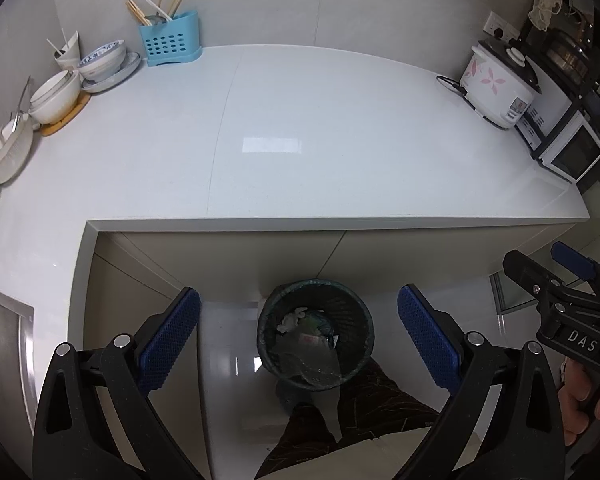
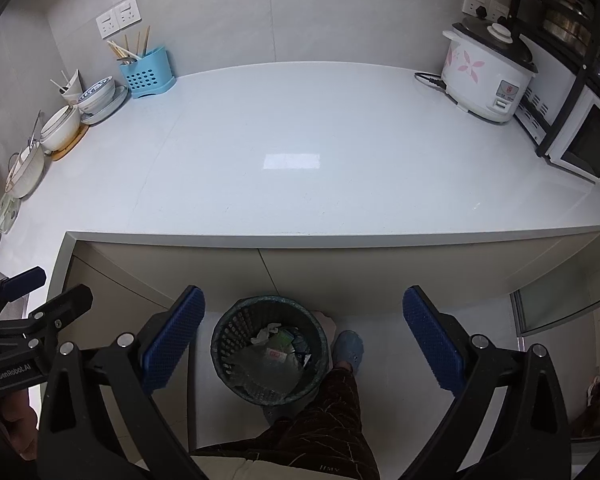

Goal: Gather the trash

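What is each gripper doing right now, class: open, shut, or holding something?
Left gripper: open, holding nothing, above the trash bin.
Right gripper: open, holding nothing.

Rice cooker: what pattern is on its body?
Pink flower petals on white; rice cooker shows best in the right wrist view.

The counter lies bare across its middle; bowls and a blue holder crowd its left end, a rice cooker its right. Below its front edge, the bin seems unobstructed from above.
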`<action>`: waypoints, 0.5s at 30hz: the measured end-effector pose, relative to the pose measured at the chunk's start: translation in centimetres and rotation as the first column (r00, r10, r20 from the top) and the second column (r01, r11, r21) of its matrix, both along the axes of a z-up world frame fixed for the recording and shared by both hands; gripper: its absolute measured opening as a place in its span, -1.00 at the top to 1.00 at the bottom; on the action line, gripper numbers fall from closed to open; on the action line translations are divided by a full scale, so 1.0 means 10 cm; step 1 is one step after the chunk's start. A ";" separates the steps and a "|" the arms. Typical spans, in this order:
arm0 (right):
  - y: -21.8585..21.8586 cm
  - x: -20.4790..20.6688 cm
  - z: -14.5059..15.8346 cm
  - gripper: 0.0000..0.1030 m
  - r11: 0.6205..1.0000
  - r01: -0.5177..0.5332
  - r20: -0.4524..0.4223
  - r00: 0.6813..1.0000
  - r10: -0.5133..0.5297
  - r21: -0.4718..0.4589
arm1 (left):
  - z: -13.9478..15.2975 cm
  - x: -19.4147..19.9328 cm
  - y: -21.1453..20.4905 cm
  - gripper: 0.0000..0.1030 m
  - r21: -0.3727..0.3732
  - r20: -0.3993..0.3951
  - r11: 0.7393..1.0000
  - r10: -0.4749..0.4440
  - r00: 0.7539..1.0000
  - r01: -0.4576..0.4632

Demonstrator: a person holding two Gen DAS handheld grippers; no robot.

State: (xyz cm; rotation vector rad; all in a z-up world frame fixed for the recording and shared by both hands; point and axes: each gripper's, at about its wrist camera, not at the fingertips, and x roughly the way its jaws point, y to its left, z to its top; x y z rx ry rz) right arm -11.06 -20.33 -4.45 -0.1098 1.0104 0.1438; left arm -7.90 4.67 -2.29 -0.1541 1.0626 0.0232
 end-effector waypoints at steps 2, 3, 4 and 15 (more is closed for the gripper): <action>0.00 0.00 0.00 -0.85 1.000 -0.006 -0.003 1.000 0.006 0.007 | 0.00 0.00 0.01 -0.88 -0.009 -0.004 1.000 0.002 1.000 -0.003; 0.00 0.00 0.00 -0.85 1.000 -0.007 -0.002 1.000 0.007 0.008 | 0.01 0.00 0.01 -0.88 -0.005 -0.003 1.000 0.004 1.000 -0.004; 0.01 0.00 0.00 -0.85 1.000 -0.007 -0.003 1.000 0.007 0.007 | 0.01 0.00 0.01 -0.88 -0.004 0.000 1.000 0.005 1.000 -0.005; 0.01 0.03 -0.01 -0.85 0.999 -0.035 -0.020 0.999 0.036 0.038 | 0.05 0.00 0.03 -0.88 0.002 0.002 1.000 0.016 1.000 -0.016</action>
